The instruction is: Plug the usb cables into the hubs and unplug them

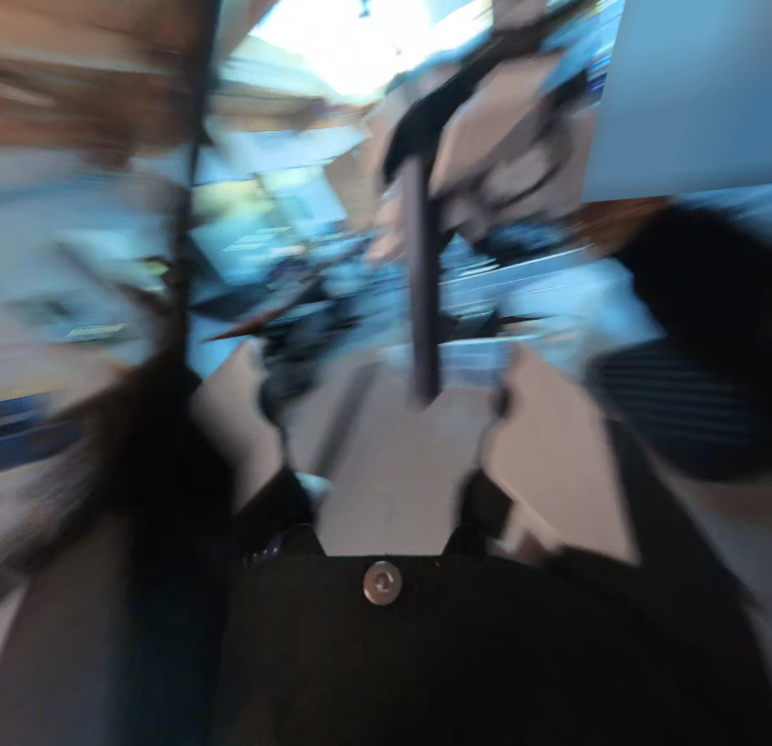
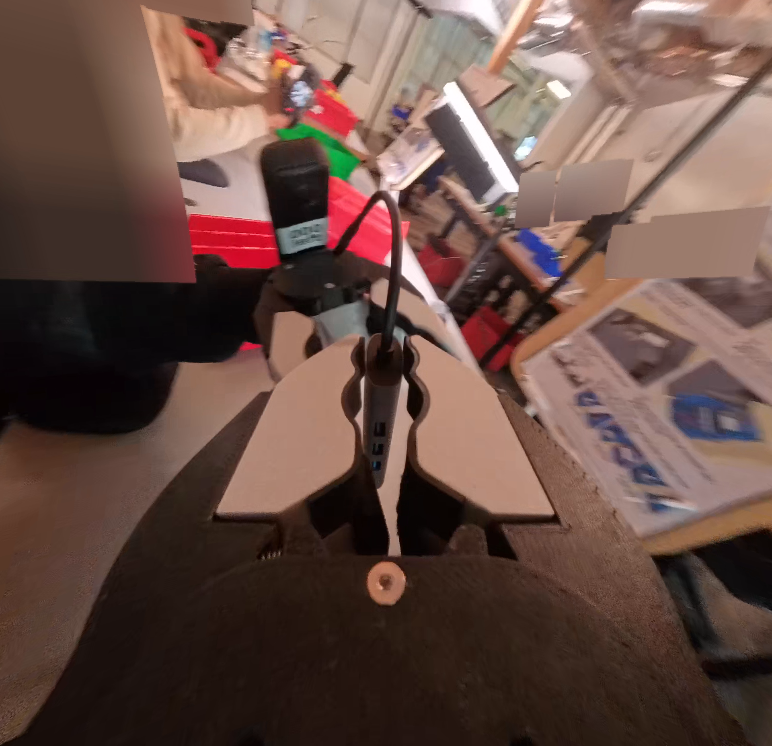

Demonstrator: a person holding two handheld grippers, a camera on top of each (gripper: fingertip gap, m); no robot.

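Note:
In the right wrist view my right gripper is shut on a slim grey usb hub, held edge-on between the pads, its ports showing on the side. The hub's black cable arcs up out of its far end. Just beyond it is the left gripper with its black handle pointing up. The left wrist view is badly motion-blurred: my left gripper has its fingers wide apart, and a dark bar, seemingly the hub, hangs toward the gap from the right gripper.
A white table edge runs away behind the grippers. Red bins and a green one stand on it, near a person's white sleeve. A printed cardboard box lies at the right. Shelves and desks fill the background. Left tips to right tips: about 6 centimetres.

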